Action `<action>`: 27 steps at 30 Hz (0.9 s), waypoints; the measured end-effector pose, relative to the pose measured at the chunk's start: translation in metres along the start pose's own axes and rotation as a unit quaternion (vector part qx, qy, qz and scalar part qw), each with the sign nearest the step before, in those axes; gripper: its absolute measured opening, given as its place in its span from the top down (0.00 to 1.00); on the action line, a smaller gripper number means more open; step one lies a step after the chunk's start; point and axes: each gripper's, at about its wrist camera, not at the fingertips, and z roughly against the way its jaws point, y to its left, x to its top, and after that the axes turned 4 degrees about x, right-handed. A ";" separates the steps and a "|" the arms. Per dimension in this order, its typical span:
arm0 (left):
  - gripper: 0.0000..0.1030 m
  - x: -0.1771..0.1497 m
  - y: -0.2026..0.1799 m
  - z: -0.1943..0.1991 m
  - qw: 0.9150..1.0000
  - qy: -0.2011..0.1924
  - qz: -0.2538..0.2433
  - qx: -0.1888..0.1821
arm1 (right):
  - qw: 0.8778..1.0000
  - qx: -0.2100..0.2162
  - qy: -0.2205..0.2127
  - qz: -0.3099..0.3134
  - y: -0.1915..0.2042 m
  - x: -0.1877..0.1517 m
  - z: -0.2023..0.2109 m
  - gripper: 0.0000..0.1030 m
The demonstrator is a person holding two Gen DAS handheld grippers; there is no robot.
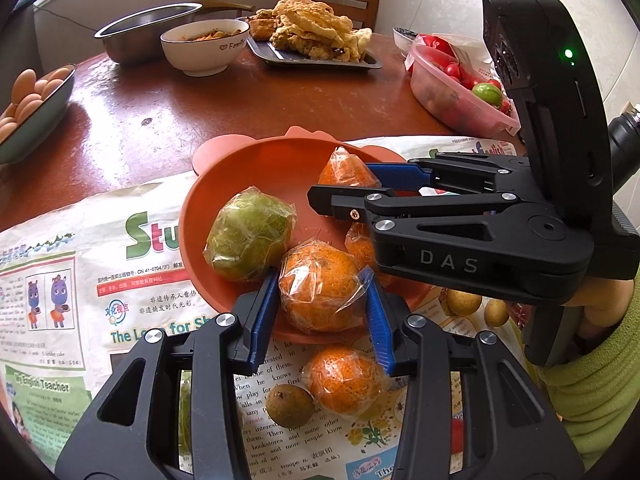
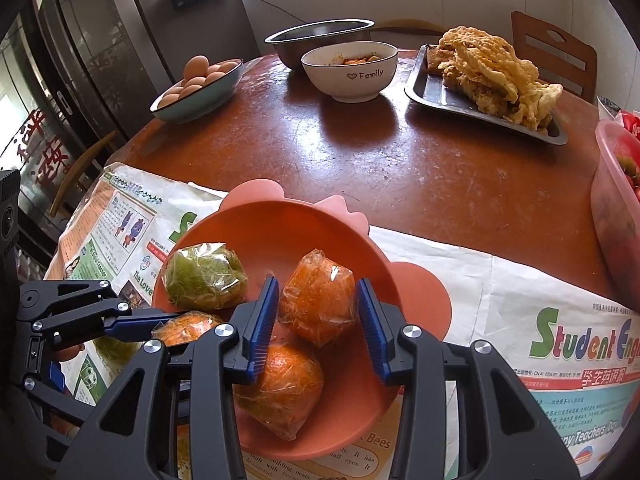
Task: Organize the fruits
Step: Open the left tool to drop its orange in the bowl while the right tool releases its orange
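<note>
An orange-pink bowl (image 1: pixel 256 168) (image 2: pixel 280 228) on newspaper holds plastic-wrapped fruit: a green one (image 1: pixel 250 238) (image 2: pixel 204 276) and several oranges. My left gripper (image 1: pixel 322 300) has its blue pads on both sides of a wrapped orange (image 1: pixel 320 290) at the bowl's near rim; the pads touch its wrap. My right gripper (image 2: pixel 316 316) is open over the bowl, its fingers apart from the wrapped orange (image 2: pixel 318 298) between them. It also shows in the left wrist view (image 1: pixel 344 184), reaching in from the right. Another wrapped orange (image 1: pixel 344 380) and a small brown fruit (image 1: pixel 290 406) lie on the newspaper.
On the brown table stand a bowl of eggs (image 2: pixel 200 84), a steel basin (image 2: pixel 320 36), a white "Family" bowl (image 2: pixel 350 70), a tray of fried food (image 2: pixel 488 76) and a plastic box of tomatoes (image 1: pixel 460 88). Small yellow-brown fruits (image 1: pixel 464 302) lie right of the bowl.
</note>
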 end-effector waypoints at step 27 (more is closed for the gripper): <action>0.59 0.000 -0.002 0.005 1.000 -0.003 0.001 0.006 | 0.999 -0.009 -0.037 -0.007 -0.002 -0.002 0.036 0.45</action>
